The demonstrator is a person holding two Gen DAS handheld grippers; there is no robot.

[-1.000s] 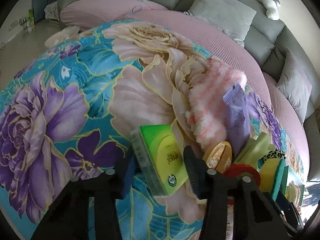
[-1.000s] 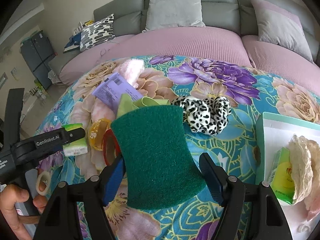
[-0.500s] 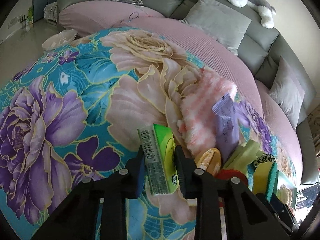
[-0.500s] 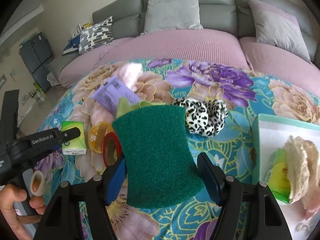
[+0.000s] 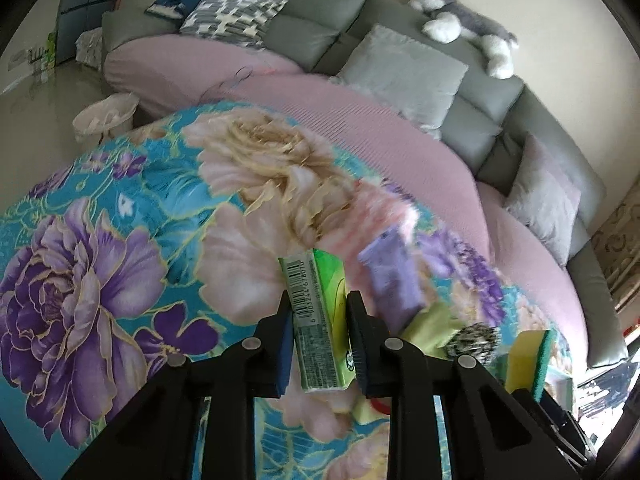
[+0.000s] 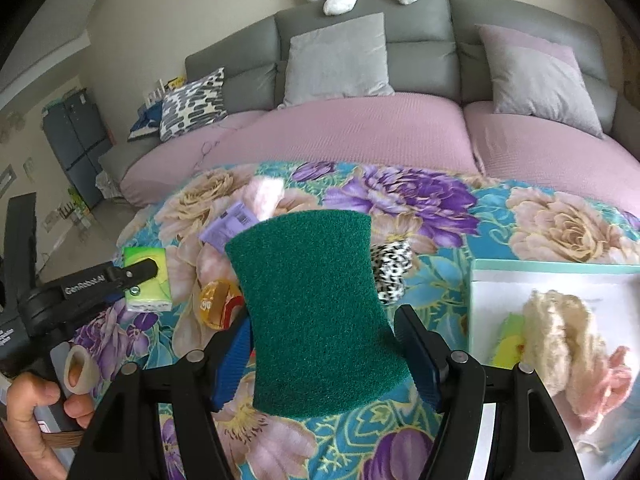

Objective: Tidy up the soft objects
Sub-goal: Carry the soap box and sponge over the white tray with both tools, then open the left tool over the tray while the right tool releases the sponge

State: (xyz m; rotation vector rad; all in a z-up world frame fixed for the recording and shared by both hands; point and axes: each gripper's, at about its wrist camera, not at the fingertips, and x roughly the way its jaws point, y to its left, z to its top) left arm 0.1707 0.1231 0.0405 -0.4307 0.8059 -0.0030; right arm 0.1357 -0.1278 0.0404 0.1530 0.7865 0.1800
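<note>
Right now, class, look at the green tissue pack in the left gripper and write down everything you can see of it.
The green tissue pack is a small rectangular packet in glossy lime-green plastic wrap, with a barcode and fine print on its narrow side and a small round logo near its lower end. The left gripper is shut on it, one pad against each broad face, holding it on edge above the floral blanket. In the right wrist view it sits in the same grip, left of the green sponge.
</note>
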